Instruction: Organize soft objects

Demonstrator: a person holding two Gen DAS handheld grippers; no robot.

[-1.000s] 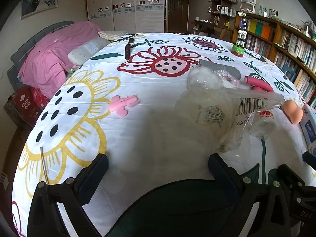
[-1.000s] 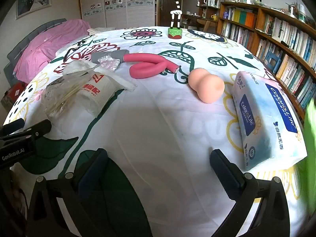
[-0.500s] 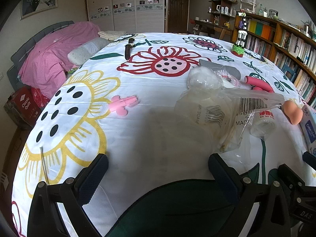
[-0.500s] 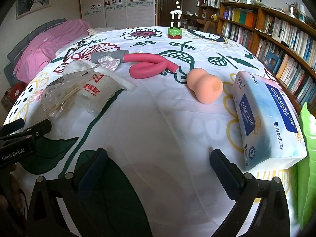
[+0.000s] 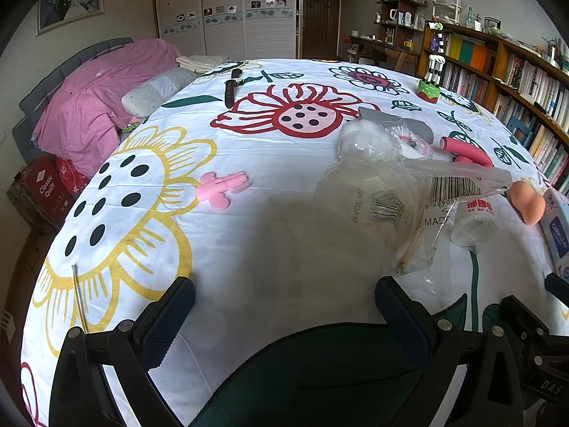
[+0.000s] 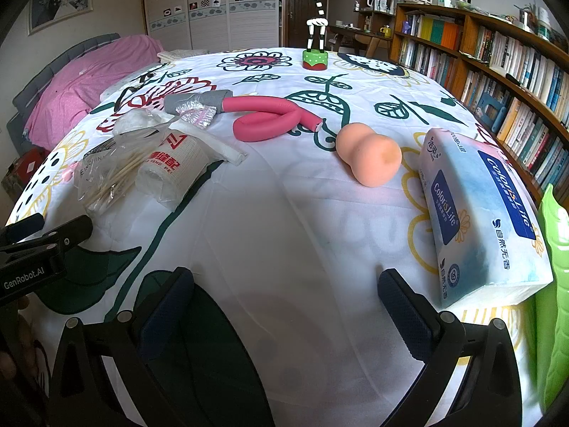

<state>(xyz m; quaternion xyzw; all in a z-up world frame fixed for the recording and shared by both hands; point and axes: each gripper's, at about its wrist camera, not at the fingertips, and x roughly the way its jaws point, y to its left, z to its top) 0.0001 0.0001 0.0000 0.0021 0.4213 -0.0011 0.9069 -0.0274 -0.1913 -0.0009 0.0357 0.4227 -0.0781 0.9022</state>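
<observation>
On a flower-printed sheet lie a peach makeup sponge (image 6: pixel 370 153), a bent pink foam roller (image 6: pixel 270 121), a blue tissue pack (image 6: pixel 480 213), a clear bag of cotton swabs with a white roll (image 6: pixel 149 167), and a cotton ball bag (image 5: pixel 366 142). A pink toy (image 5: pixel 222 186) lies left of the bags. My left gripper (image 5: pixel 284 306) hovers open over bare sheet, short of the bags (image 5: pixel 391 206). Nothing sits between the open fingers of my right gripper (image 6: pixel 286 302), which is near the sheet, short of the sponge and left of the tissue pack.
A giraffe figure on a green base (image 6: pixel 314 58) stands far back. A dark watch (image 5: pixel 231 89) lies at the far left. Pink bedding (image 5: pixel 99 92) sits left, bookshelves (image 6: pixel 498 71) run along the right. A green cushion (image 6: pixel 554 284) borders the sheet at right.
The right wrist view has shifted slightly, so more of the green cushion shows at the right edge. Both grippers stay open and the objects have not moved.
</observation>
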